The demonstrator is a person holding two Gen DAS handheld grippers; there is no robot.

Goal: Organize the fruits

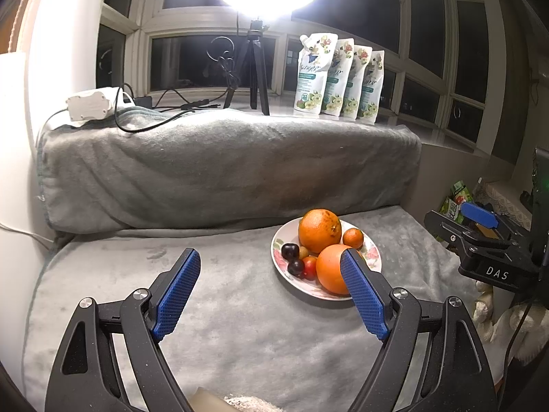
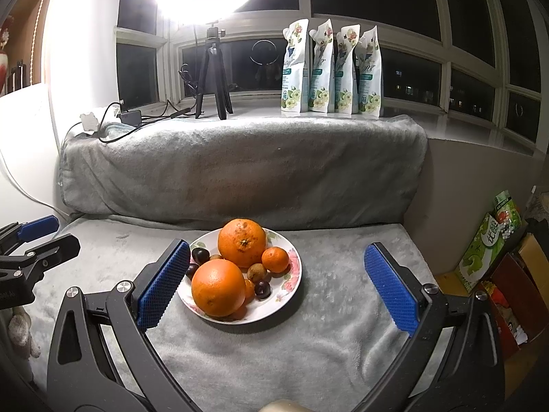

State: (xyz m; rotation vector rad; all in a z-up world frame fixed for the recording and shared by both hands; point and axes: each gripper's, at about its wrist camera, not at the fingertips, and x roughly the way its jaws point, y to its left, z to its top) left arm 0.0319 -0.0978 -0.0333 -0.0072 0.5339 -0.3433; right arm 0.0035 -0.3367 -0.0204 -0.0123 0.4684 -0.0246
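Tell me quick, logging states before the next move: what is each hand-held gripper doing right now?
Left hand-held gripper: open, holding nothing.
Right hand-held gripper: open, holding nothing.

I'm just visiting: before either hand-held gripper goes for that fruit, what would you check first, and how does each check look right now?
1. Left hand-held gripper open: ok.
2. Right hand-held gripper open: ok.
3. Both empty: ok.
4. Plate flat on the grey blanket: ok.
5. Front orange free on top: ok, though small fruits crowd its sides.
6. Place to put sorted fruit: cannot tell, no second dish in view.
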